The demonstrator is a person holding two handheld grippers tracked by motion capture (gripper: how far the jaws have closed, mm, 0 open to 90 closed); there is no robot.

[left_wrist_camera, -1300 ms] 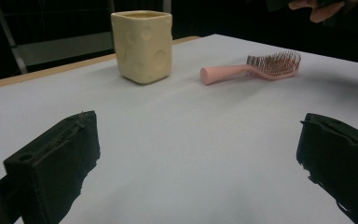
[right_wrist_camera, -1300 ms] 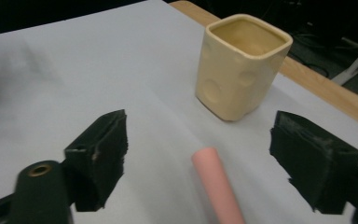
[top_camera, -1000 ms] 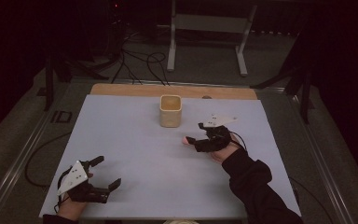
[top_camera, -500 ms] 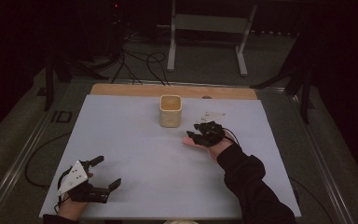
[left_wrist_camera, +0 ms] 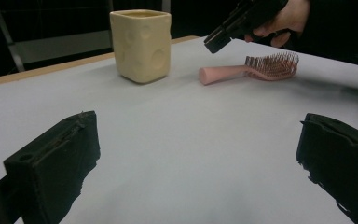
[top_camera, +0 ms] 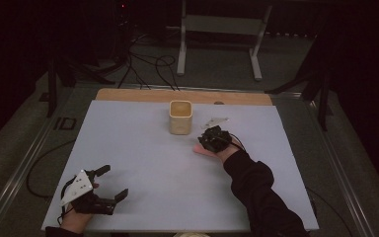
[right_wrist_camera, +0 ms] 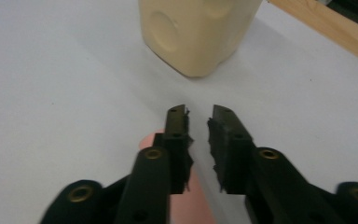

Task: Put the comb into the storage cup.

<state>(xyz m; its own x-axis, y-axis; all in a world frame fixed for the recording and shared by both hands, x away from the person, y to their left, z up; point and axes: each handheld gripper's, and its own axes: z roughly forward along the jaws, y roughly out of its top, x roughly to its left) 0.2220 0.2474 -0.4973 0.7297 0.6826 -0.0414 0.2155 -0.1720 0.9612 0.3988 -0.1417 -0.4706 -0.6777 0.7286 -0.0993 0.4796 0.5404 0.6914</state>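
A pink hairbrush (left_wrist_camera: 251, 69) lies flat on the white table, its handle pointing toward a cream square cup (top_camera: 180, 117) (left_wrist_camera: 141, 44). My right gripper (top_camera: 214, 138) (left_wrist_camera: 213, 45) hangs just above the brush handle without touching it. Its jaws (right_wrist_camera: 198, 114) have just been closing and now stand a narrow gap apart with nothing between them. The pink handle (right_wrist_camera: 200, 200) shows beneath them and the cup (right_wrist_camera: 198, 32) stands just ahead. My left gripper (top_camera: 114, 181) (left_wrist_camera: 195, 119) rests wide open and empty near the table's front left corner.
A wooden strip (top_camera: 182, 95) runs along the table's far edge. Behind the table are a metal stand (top_camera: 217, 29) and cables on the floor (top_camera: 148, 64). White table surface (top_camera: 143, 148) stretches between the two grippers.
My right gripper has moved left toward the cup and come down over the brush, and its jaws have drawn close together. The left gripper has stayed still.
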